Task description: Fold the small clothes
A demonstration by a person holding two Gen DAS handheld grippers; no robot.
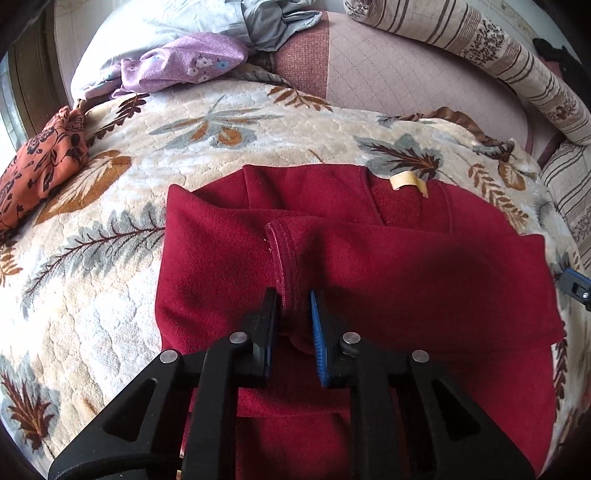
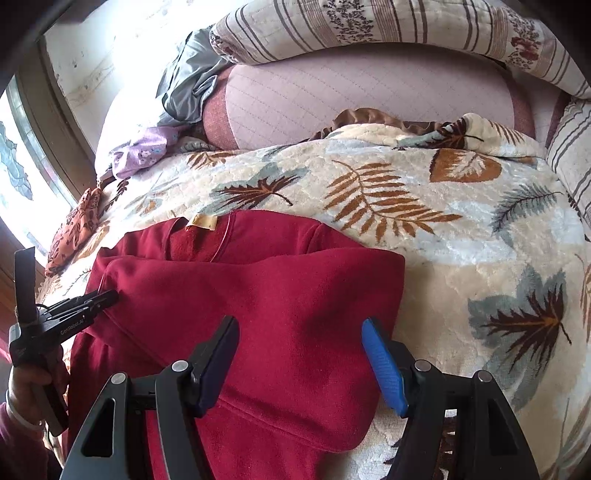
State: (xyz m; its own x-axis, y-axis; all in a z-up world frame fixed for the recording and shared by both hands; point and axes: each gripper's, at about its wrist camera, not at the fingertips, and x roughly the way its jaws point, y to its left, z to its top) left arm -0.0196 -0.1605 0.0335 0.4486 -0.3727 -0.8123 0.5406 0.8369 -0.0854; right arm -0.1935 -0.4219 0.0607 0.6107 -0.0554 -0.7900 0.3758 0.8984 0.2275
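Observation:
A dark red sweatshirt lies on the leaf-patterned blanket, its tan neck label on the far side and one sleeve folded across the body. My left gripper is shut on the ribbed sleeve cuff, which is pinched between the pads. In the right wrist view the left gripper reaches in from the left, held by a hand. My right gripper is open and hovers over the sweatshirt near its right edge, with nothing between its fingers.
An orange floral cloth lies at the blanket's left edge. A purple floral cloth and a grey garment lie at the back left. A pink quilted cushion and a striped bolster are behind. A window is far left.

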